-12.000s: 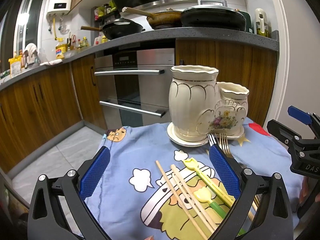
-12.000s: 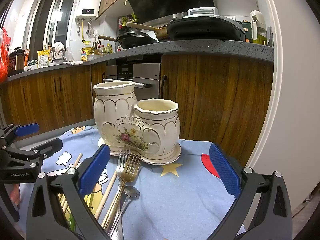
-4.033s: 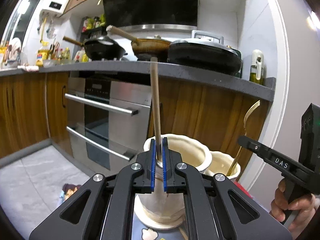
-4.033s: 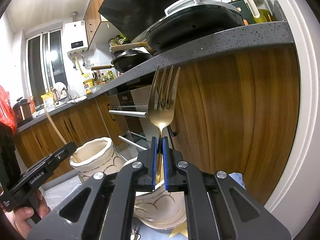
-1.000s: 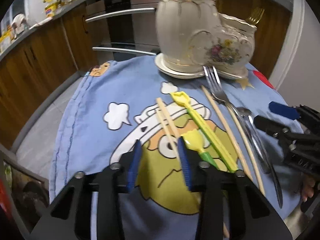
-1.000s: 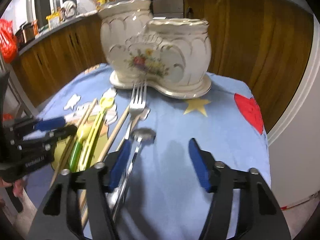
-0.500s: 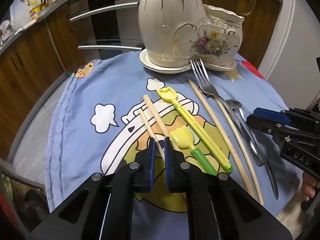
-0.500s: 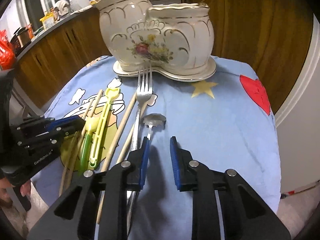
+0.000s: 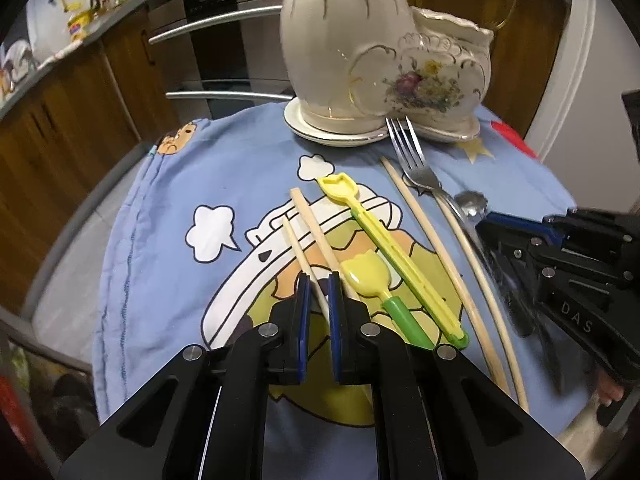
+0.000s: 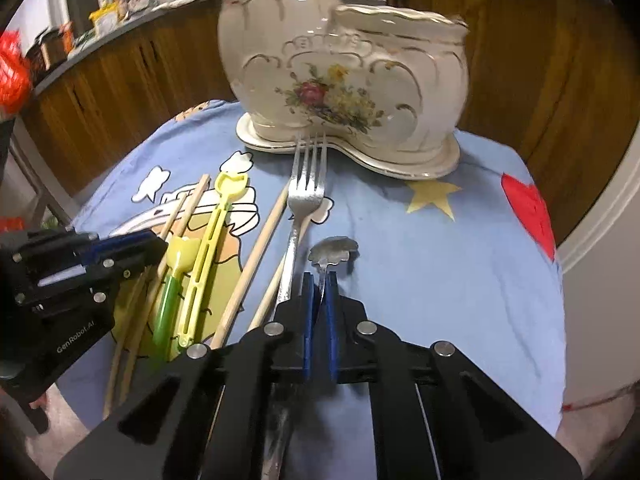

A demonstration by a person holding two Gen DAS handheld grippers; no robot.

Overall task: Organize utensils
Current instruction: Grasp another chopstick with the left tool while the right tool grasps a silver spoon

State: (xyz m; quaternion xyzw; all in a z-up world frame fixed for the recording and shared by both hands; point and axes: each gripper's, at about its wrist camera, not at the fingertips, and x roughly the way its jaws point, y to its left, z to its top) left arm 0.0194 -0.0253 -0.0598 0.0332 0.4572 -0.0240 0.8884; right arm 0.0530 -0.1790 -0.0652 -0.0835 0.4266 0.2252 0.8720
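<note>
A cream two-pot ceramic holder [image 9: 384, 56] [image 10: 344, 68] stands at the back of the blue cloth; a gold fork's tines show above its smaller pot. My left gripper [image 9: 319, 280] is shut on a thin wooden chopstick [image 9: 298, 248] that lies on the cloth beside a thicker chopstick [image 9: 310, 220]. My right gripper [image 10: 319, 278] is shut on the handle of a small silver spoon [image 10: 334, 252] that lies on the cloth. A silver fork [image 10: 306, 196] [image 9: 416, 164] lies to the left of the spoon.
A yellow shovel-shaped utensil [image 9: 384, 240] [image 10: 216, 232], a yellow-green spoon [image 9: 376, 284] [image 10: 172, 284] and two long wooden chopsticks [image 9: 432, 236] [image 10: 260, 252] lie on the cloth [image 9: 160, 216]. Wooden cabinets and an oven stand behind. The table edge is near on the right.
Both grippers have come down to the cloth and closed: the left on the thin chopstick, the right on the small spoon's handle. Both were wide open a second ago.
</note>
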